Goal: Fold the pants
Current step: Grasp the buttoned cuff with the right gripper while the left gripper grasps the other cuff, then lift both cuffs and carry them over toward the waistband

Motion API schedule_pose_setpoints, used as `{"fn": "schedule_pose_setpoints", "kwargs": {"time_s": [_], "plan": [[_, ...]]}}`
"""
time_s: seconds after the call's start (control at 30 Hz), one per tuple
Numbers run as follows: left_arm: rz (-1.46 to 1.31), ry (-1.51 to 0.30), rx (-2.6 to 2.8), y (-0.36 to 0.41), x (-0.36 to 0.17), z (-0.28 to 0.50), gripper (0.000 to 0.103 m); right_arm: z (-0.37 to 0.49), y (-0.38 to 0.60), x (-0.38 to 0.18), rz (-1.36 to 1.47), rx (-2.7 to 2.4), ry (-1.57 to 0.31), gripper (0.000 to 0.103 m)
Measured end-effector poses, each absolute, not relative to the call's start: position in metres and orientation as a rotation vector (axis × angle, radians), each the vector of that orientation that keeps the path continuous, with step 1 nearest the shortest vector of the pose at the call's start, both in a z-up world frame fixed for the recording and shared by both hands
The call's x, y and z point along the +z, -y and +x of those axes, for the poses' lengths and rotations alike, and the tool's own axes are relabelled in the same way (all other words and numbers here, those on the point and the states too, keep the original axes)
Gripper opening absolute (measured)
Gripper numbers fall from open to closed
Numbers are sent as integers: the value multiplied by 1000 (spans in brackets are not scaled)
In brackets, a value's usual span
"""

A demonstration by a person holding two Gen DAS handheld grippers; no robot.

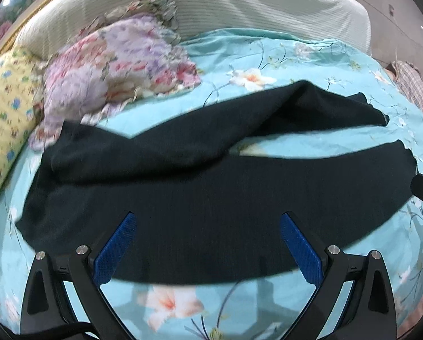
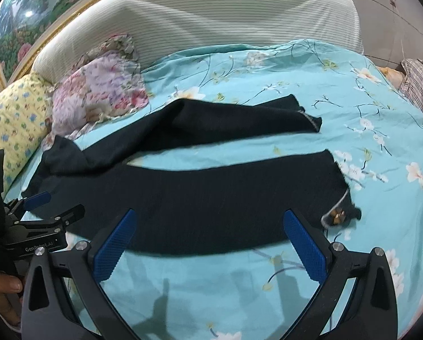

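Two tongs over one bed (image 1: 310, 65), teal floral sheet, striped headboard cushion behind. Pants (image 1: 197, 198), dark, lie spread across the sheet: waist end toward the left by the flowered pillow (image 1: 112, 65), legs running right and splayed apart, teal showing between them. Far leg is rumpled and partly doubled over; near leg lies flat, its hem (image 2: 339, 212) turned up at the right with a light edge showing. Judged handling: soft, limp, light woven cloth, no stiffness, will sag and drag on the sheet; best pinched at edges, e.g. waistband corner and hem, not mid-panel. Left tongs (image 1: 208, 226) wide open, nothing held, poised just above the near leg's middle, pads (image 1: 299, 246) framing the cloth. Right tongs (image 2: 210, 226) likewise wide open and empty, hovering over the same leg's near edge, hem just beside the right pad. Left tongs also seen from the right view, at the waist end. No fold made yet.
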State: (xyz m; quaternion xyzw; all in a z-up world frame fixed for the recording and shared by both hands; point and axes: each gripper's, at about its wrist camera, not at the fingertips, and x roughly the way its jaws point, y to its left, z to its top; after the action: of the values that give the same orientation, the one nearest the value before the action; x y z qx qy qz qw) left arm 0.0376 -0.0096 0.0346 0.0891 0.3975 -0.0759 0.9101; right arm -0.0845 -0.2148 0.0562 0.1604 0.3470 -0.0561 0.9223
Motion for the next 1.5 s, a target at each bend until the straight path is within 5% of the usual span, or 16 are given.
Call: {"fn": "schedule_pose_setpoints", "kwargs": {"time_s": [0.63,0.9,0.97,1.07,1.13,1.27,1.5], "plan": [[479,-808,-484,96,48,156,101,-6,322,49,768,-151,-725,103],[521,-992,-786,121,32,216,99,28,383,14,1152,-208,-779,101],[540,-1032,-821,124,24,221,90,33,388,10,1161,-235,-781,95],[551,-1092,-839,127,13,227,48,42,393,4,1145,-265,-809,67],[556,-1090,-830,125,13,221,38,44,391,1,1117,-260,-826,32],[502,-1061,-884,114,22,196,19,32,388,11,1039,-258,-778,19],[489,-1016,-928,101,39,141,14,-3,371,33,967,-205,-722,12]]}}
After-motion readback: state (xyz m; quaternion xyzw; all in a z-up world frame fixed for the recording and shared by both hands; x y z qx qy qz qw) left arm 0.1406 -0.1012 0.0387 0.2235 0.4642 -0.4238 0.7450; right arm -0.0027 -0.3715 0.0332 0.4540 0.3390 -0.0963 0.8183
